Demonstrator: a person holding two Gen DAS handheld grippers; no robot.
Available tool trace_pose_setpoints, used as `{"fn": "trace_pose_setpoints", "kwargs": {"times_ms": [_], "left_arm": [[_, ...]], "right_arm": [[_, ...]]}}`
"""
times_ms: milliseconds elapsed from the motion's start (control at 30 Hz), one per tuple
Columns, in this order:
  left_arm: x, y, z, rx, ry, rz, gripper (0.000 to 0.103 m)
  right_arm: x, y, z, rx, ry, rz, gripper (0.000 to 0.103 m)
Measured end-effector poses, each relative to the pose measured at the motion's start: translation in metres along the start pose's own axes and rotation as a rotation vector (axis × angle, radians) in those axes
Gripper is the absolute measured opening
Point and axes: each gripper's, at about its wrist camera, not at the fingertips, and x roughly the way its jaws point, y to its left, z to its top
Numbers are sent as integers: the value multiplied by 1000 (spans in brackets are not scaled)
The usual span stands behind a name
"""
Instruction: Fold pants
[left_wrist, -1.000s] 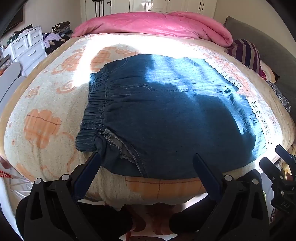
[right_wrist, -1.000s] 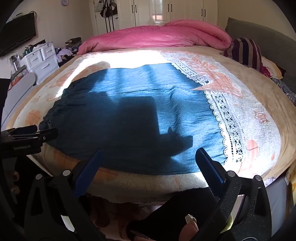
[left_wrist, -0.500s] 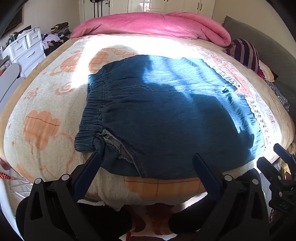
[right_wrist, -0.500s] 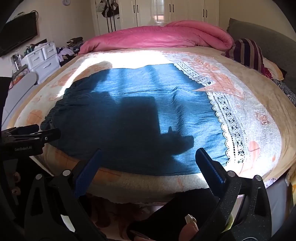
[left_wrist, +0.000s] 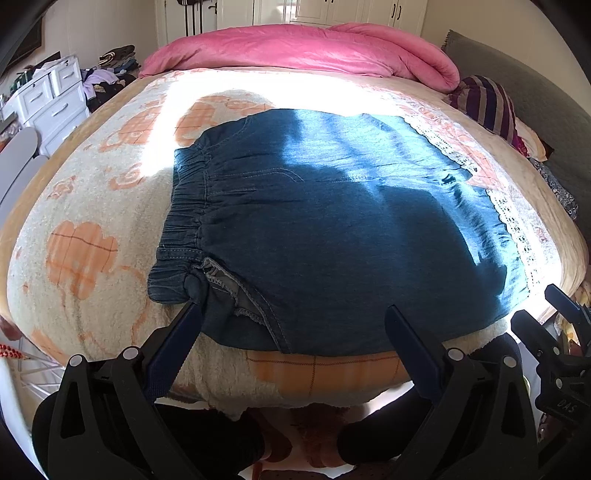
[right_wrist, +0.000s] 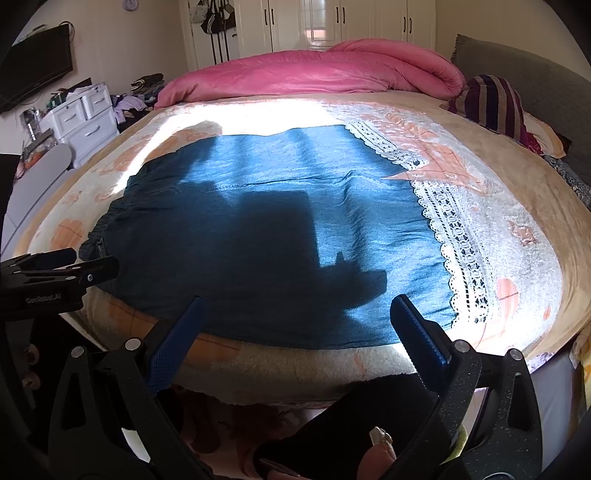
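Blue denim pants (left_wrist: 332, 229) lie spread flat on the bed, elastic waistband (left_wrist: 184, 221) to the left and white lace hems (right_wrist: 454, 236) to the right. My left gripper (left_wrist: 291, 314) is open at the near edge by the waistband corner, its left fingertip just touching the cloth. My right gripper (right_wrist: 295, 306) is open at the near edge of the pants (right_wrist: 277, 229), close to the lace hem, with nothing between its fingers. Each view catches the other gripper at its side: the right gripper (left_wrist: 554, 325) and the left gripper (right_wrist: 62, 273).
A cream blanket with orange flowers (left_wrist: 81, 251) covers the bed. A pink duvet (left_wrist: 303, 48) is bunched at the far end, with a striped pillow (right_wrist: 491, 103) at the right. White drawers (left_wrist: 51, 99) stand left of the bed. The person's dark legs (left_wrist: 373, 439) are below the bed edge.
Both grippers have crept slightly closer to the near edge of the pants. Jaws stay open and the pants have not moved.
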Motion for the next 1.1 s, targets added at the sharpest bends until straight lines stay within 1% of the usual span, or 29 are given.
{"fn": "trace_pose_setpoints", "kwargs": {"times_ms": [1100], "left_arm": [[0, -1, -2, 1, 1, 1, 99]], "right_arm": [[2, 0, 0, -3, 7, -4, 95]]}}
